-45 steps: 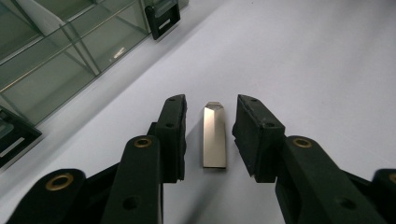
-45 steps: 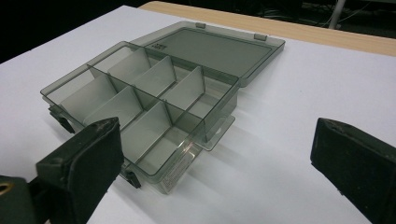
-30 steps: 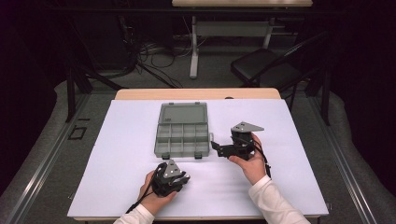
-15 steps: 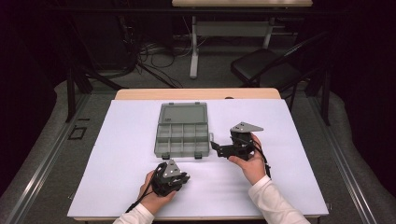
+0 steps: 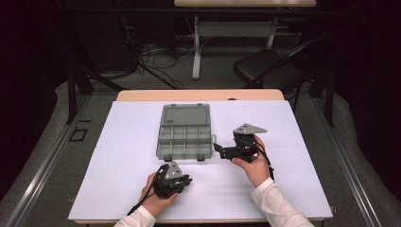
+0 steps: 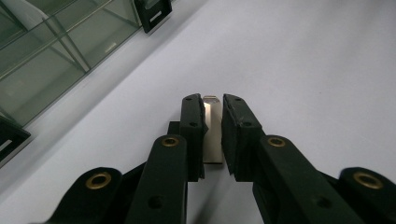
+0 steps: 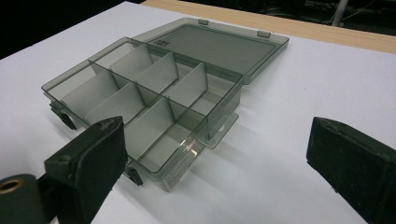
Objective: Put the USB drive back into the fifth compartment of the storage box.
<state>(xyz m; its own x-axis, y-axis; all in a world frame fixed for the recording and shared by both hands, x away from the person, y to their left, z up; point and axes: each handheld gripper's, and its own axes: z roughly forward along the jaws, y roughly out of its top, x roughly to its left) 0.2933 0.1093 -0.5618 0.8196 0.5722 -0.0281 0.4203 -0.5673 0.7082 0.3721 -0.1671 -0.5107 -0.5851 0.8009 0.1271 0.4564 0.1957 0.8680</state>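
On the white table, the left claw has just been closing and pinches a small flat metal piece near the open grey compartment box. The right claw, jaws spread wide, sits just right of the box.

Metal piece: lower end hidden behind the left gripper jaws; whether the pads touch it cannot be told. Box: cut off by the top and left edges. Right gripper: jaw bases cut off below.
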